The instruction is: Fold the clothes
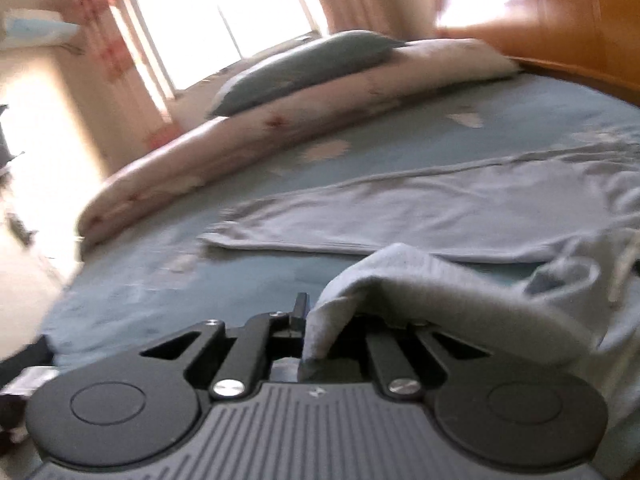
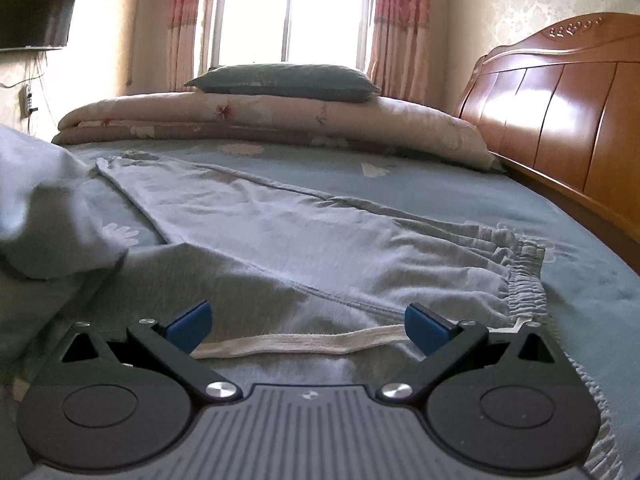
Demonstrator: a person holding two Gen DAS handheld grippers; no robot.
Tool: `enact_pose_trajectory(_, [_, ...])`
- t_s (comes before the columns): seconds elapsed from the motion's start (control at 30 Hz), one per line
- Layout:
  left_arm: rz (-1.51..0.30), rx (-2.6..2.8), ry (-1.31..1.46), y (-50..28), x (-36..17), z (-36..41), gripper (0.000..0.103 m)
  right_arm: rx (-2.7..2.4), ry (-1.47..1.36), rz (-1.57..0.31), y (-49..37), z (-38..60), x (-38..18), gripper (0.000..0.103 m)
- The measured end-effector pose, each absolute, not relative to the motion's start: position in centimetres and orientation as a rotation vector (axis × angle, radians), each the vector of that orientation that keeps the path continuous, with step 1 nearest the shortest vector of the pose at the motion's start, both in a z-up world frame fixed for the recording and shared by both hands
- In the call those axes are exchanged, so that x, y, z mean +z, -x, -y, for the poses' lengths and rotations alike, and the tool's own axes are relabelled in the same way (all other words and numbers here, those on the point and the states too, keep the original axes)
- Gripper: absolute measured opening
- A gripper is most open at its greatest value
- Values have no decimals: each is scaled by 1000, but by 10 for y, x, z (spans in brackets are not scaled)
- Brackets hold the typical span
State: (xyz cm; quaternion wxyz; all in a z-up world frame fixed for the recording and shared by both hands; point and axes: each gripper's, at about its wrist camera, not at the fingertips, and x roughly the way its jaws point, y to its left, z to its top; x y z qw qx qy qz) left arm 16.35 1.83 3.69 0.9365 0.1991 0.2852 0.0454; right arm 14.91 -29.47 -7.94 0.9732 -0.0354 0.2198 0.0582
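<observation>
Left tool (image 1: 308, 320): clamped tight on the near leg's cuff (image 1: 360, 280), raised off the bed (image 2: 460, 200).
Right tool (image 2: 308, 326): jaws wide, empty, drawstring (image 2: 304, 343) lying between them.
Pants (image 2: 280, 232): flat on the bed, waistband (image 2: 524, 280) right, cuffs left.
Long axis: left to right; far leg (image 1: 400, 216) lies beyond the raised cuff.
Nearer: left to cuff, right to waist.

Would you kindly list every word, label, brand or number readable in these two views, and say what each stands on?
No readable text in either view.
Small pale emblem on the left gripper housing: no letters.
Same emblem on the right gripper housing: no letters.
Carved ornament on the wooden headboard: decoration, not writing.
Grey sweatpants: no label visible.
</observation>
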Motion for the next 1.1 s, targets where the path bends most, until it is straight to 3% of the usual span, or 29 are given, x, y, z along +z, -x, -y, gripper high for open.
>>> enact_pose_trajectory(0.7, [-707, 403, -318, -152, 44, -122, 9, 50, -32, -476, -151, 316, -83, 103])
enact_pose_trajectory(1.1, [-596, 192, -484, -156, 55, -53, 10, 53, -23, -480, -150, 314, -84, 103])
